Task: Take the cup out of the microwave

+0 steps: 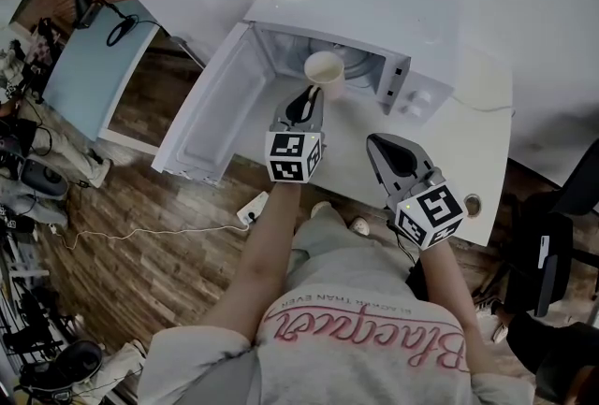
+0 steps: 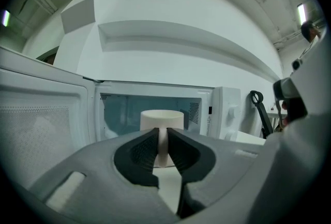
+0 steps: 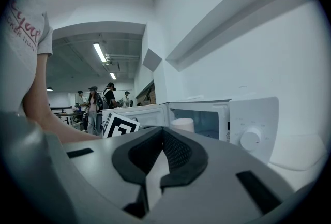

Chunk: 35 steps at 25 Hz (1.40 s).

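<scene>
The white microwave [image 1: 374, 10] stands on the white table [image 1: 477, 141] with its door [image 1: 211, 113] swung wide to the left. A cream cup [image 1: 324, 68] hangs at the mouth of the cavity. My left gripper [image 1: 313, 93] is shut on it. In the left gripper view the cup [image 2: 162, 119] sits in front of the lit cavity, and the left gripper [image 2: 163, 137] pinches a narrow white part of its near side. My right gripper [image 1: 377, 141] hovers over the table right of the cup, shut and holding nothing. The right gripper [image 3: 163, 132] points at the microwave [image 3: 253, 124], with the cup [image 3: 182, 124] beyond it.
The open door [image 2: 36, 114] fills the space left of the cup. The control panel with a dial [image 3: 252, 138] is right of the cavity. A power strip [image 1: 251, 207] lies on the wooden floor and a black chair [image 1: 552, 253] stands at the right. People [image 3: 95, 99] stand far behind.
</scene>
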Available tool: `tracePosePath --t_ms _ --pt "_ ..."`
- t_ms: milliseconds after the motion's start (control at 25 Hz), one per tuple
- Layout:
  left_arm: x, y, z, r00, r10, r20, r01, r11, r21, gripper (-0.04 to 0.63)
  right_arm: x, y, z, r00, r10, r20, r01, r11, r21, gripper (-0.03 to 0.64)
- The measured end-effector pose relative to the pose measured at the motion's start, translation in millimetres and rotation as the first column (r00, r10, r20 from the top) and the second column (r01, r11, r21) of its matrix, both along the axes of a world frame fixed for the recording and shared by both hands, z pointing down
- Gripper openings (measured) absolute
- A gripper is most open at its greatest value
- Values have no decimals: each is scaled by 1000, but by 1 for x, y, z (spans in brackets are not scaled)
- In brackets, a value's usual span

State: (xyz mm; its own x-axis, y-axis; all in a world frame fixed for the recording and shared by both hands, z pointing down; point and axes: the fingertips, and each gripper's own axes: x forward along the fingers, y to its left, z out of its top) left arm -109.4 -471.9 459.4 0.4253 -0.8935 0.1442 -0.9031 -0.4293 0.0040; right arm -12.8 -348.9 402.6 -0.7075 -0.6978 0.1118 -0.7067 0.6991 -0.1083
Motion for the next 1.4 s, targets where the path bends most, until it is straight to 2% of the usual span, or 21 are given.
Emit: tracePosePath --t_ms 240,440,720,1400 --pt "1 10 -22 999 52 -13 -52 998 34 51 -3 -5 -11 1000 19 6 -19 999 39 11" --pt "1 12 -40 995 99 -12 -98 994 52 51 3 -21 -24 997 75 -8 -74 995 63 11" --pt "-2 12 -67 989 147 13 -147 986 72 51 3 -41 -45 992 124 18 -125 988 88 11" --pt "-6 30 -131 982 187 8 -186 972 145 51 -24 -54 -85 995 85 52 -92 983 158 11"
